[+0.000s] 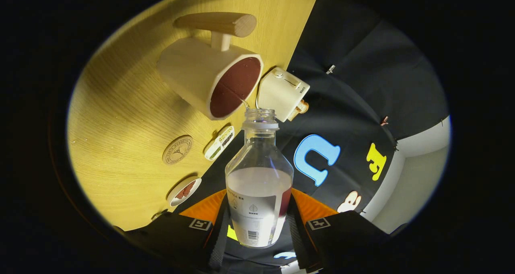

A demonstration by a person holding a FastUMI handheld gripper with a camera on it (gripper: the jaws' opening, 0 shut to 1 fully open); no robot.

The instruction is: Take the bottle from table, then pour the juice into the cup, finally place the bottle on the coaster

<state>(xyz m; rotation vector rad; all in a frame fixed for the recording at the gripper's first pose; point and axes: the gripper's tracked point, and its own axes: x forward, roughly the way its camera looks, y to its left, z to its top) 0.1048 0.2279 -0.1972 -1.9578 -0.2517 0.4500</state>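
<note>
Fingers (259, 225) clamp bottle (259, 189), neck pointing ahead toward cup (211, 77).

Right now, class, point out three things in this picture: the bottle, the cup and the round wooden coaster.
bottle (259, 173): gripper view, on its clear shoulder, held between the claw's two fingers.
cup (209, 81): gripper view, on its pale outer wall, beyond the bottle's mouth.
round wooden coaster (177, 149): gripper view, on its printed face.

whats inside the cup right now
Dark red juice shows through the mouth of the cup. How deep it goes is hidden by the cup's wall. The gripper holds the bottle.
</note>
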